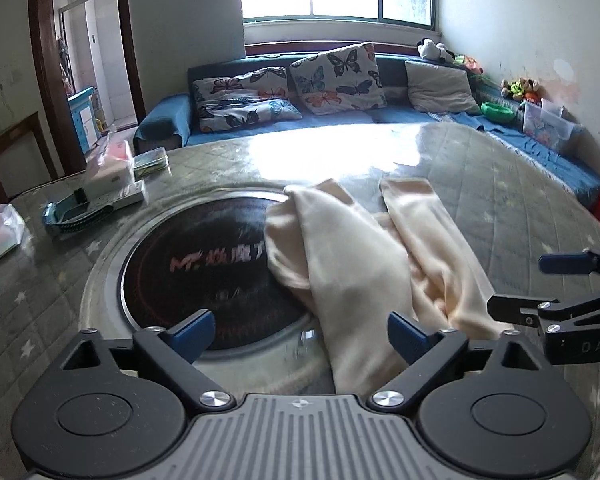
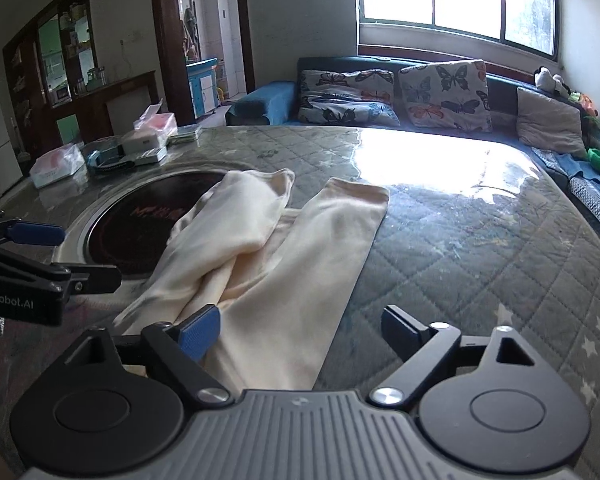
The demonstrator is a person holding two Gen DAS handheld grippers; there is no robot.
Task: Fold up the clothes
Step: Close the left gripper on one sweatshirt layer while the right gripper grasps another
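Cream trousers (image 1: 364,264) (image 2: 268,256) lie on the round quilted table, legs pointing toward the sofa. The left leg is crumpled and partly covers the dark cooktop (image 1: 204,268) (image 2: 148,216); the right leg lies flat. My left gripper (image 1: 302,334) is open just above the near end of the left leg, nothing between its fingers. My right gripper (image 2: 300,332) is open over the near end of the right leg, its left pad (image 2: 200,332) above the cloth. Each gripper shows at the edge of the other's view, right (image 1: 540,284), left (image 2: 60,256), both open.
Tissue packs, a white box and a blue tray (image 1: 76,212) (image 2: 108,160) sit on the table's far left. A blue sofa with butterfly cushions (image 1: 336,76) (image 2: 444,92) curves behind the table. Glare covers the quilted table top (image 1: 532,200) (image 2: 480,248) toward the window.
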